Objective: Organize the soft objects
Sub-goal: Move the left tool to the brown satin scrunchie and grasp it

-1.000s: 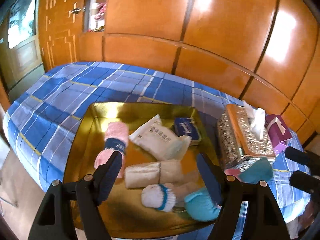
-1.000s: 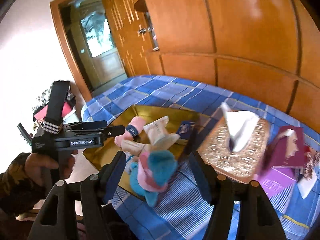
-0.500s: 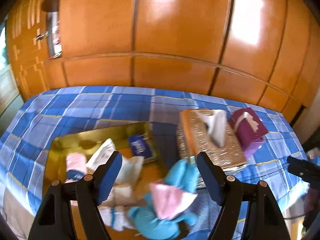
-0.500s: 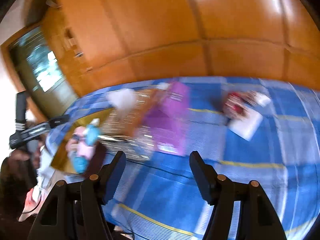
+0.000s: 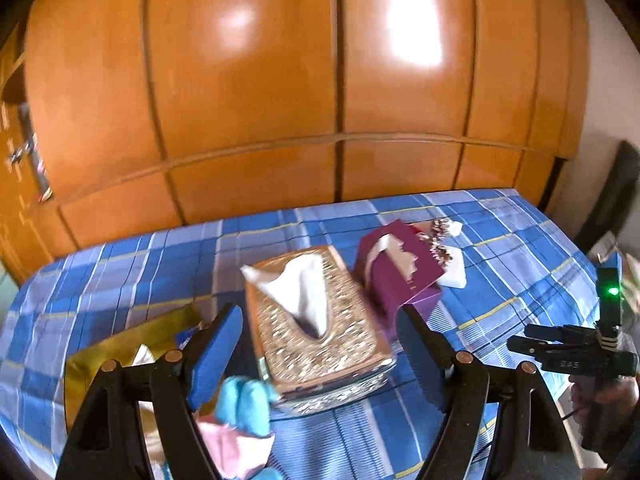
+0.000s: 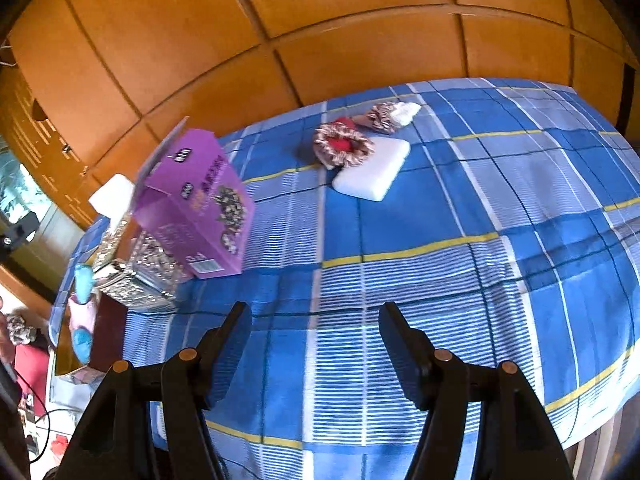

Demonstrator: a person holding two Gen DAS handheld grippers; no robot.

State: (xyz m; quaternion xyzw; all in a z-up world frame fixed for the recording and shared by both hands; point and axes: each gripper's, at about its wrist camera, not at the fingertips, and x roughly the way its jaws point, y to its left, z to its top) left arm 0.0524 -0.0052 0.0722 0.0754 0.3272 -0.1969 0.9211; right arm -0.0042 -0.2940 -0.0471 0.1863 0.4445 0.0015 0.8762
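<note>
The left gripper [image 5: 320, 354] hangs over the blue plaid bed [image 5: 500, 248] with its fingers [image 5: 214, 350] spread wide and nothing clasped between them; the ornate gold tissue box [image 5: 316, 336] shows through the gap, well beyond the tips. That box lies with its long axis running away from the near edge of the bed towards the wooden wardrobe [image 5: 256, 92], a white tissue standing up from its slot. Just beside it on the right sits a purple carton [image 5: 396, 268], tilted, with its long side angled much the same way. A teal and pink soft toy [image 5: 244, 420] lies at the near left, by the gold tray [image 5: 100, 352], blurred, so its direction is hard to judge. The right gripper [image 6: 316, 340] is likewise released, its fingers [image 6: 404, 348] apart over bare bedcover. Farther along the bed a white pad [image 6: 374, 168] lies slantwise, two frilly scrunchies [image 6: 344, 144] touching its far end.
</note>
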